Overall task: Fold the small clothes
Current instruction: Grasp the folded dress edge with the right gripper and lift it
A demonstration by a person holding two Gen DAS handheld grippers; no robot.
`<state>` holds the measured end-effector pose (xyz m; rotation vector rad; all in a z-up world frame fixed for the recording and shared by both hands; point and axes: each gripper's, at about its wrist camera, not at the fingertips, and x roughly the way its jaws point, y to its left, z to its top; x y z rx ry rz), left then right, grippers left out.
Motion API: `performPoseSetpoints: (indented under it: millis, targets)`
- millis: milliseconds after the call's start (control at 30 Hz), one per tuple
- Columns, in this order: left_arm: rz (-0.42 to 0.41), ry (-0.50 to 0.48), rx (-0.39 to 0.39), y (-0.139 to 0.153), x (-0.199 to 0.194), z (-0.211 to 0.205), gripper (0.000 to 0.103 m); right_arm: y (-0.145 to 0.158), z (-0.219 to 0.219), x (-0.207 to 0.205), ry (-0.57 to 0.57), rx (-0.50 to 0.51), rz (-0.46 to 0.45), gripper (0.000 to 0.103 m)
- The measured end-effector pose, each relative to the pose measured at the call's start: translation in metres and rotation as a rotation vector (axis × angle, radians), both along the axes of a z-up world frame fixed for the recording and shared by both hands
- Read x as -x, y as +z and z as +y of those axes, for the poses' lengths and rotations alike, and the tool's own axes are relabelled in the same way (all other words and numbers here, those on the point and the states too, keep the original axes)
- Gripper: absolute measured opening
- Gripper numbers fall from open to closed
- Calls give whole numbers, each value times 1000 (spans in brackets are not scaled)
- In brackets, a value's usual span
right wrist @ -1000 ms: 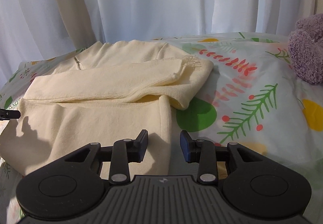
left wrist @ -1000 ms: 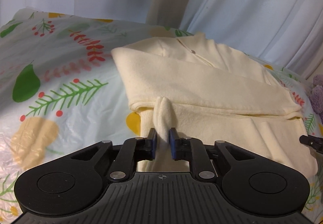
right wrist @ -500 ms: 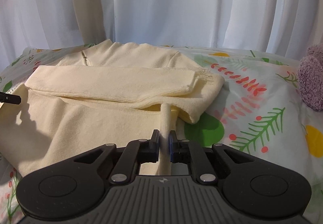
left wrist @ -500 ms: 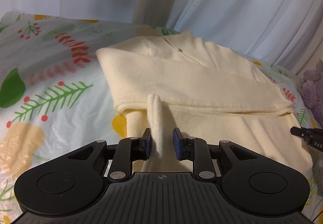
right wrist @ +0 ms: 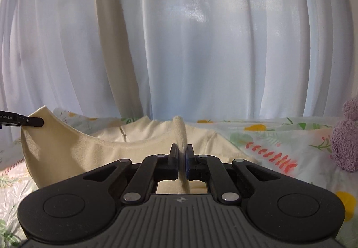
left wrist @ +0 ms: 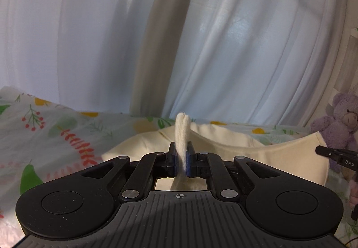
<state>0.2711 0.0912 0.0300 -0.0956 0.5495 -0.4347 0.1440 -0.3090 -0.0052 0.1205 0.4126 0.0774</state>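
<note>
A cream sweater point(left wrist: 246, 149) lies on the floral bedsheet point(left wrist: 56, 140) with its near hem lifted off the bed. My left gripper point(left wrist: 181, 154) pinches a fold of that hem, its jaws closing tight on the fabric, which sticks up between the pads. In the right wrist view the sweater point(right wrist: 100, 149) sags between the two grips. My right gripper point(right wrist: 182, 156) is likewise closing hard on a fold of the hem at the other side. Each view shows the other gripper's fingertip at its edge, holding a raised corner.
White sheer curtains point(right wrist: 223, 46) with a beige drape point(left wrist: 161, 46) hang right behind the bed. A purple teddy bear point(left wrist: 342, 122) sits at the right, also seen as purple plush point(right wrist: 345, 145). Floral sheet point(right wrist: 279, 154) extends to both sides.
Both grippers rose and tilted up toward the curtains, lifting the sweater's hem off the bed. The right gripper, open a second ago, shut on the hem; the left loosened briefly, then shut again.
</note>
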Motion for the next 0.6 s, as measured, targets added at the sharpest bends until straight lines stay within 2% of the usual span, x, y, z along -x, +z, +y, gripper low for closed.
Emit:
performPoseSetpoints:
  millis: [100,200,267,300,333,400,467,500,600]
  targets:
    - [51,27,-61,-22,-36,-13,10,-12,-5,-37,-48,17,44,6]
    - [187,13,-116,-64,-66,-27,13,-45,-9,-73,-47,21,169,6]
    - [261,-5,-170,-89,-73,-36,28,-70,-9,-88,-62,56,287,8]
    - [258,-16,-187,-95,-70,-38,34,-77,-8,-92,-63,66,324,10]
    - [229,-31,-197,-100,-64,-39,42,-81,-8,-91,-53,74,323,11]
    - [184,-45,-215,-103,-57,-42,42,-82,-4,-86,-35,120,291,11]
    - [170,-48,-230,-101,-57,-44,17,-82,0,-83,-28,137,288,7]
    - [163,-45,-232,-99,-56,-43,10,-82,0,-83,-20,139,285,6]
    - [132,-44,-227,-86,-55,-40,10,-75,6,-83,-5,171,259,5]
